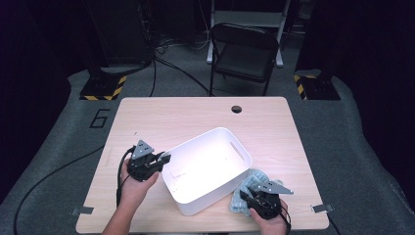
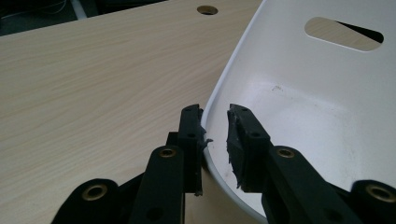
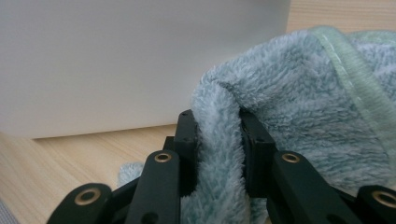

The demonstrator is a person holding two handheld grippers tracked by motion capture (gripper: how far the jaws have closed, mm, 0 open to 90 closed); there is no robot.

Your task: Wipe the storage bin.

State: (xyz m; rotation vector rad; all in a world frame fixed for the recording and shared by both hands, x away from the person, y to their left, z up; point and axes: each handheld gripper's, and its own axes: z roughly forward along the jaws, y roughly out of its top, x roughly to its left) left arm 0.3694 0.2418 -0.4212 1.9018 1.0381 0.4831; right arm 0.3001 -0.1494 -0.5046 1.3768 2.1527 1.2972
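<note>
The right gripper (image 3: 218, 140) is pinching a fluffy pale-green towel (image 3: 299, 93) (bunched, no clear axis); the left gripper (image 2: 215, 135) is straddling the white bin's (image 1: 208, 169) rim, narrowly open.

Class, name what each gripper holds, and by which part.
Right gripper: a fold of the towel. Left gripper: jaws straddle the white bin's rim.

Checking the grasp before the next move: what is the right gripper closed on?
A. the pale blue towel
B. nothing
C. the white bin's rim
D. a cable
A: in the right gripper view the right gripper pinches a fold of the towel beside the bin.
</note>
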